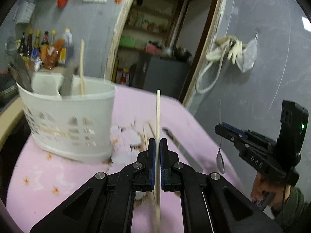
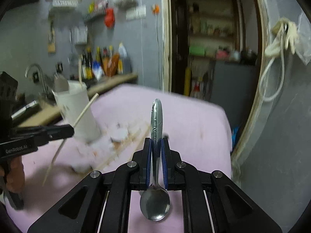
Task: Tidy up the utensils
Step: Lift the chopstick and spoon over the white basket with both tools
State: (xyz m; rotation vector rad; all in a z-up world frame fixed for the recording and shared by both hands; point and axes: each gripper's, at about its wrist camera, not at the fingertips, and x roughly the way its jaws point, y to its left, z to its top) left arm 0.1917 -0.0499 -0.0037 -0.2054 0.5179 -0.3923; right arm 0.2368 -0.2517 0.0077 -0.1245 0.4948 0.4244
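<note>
Clearly, through the left wrist camera, the left claw (image 1: 157,145) is pinched shut on a single wooden chopstick (image 1: 157,116) that stands well above its tips, with the white caddy (image 1: 70,120) near on the pink tabletop (image 1: 38,174); gripped at one narrow band, the stick could pivot or slide, and its long free end could strike the caddy rim. A knife (image 1: 182,151) and loose sticks lie just ahead. "DAS" reads on the other tool. From the right wrist camera, the right claw (image 2: 156,151) is clamped on a metal spoon (image 2: 155,174) by its handle, bowl hanging toward the camera; smooth steel may slip out. "GenRobot.AI" reads on the left tool.
</note>
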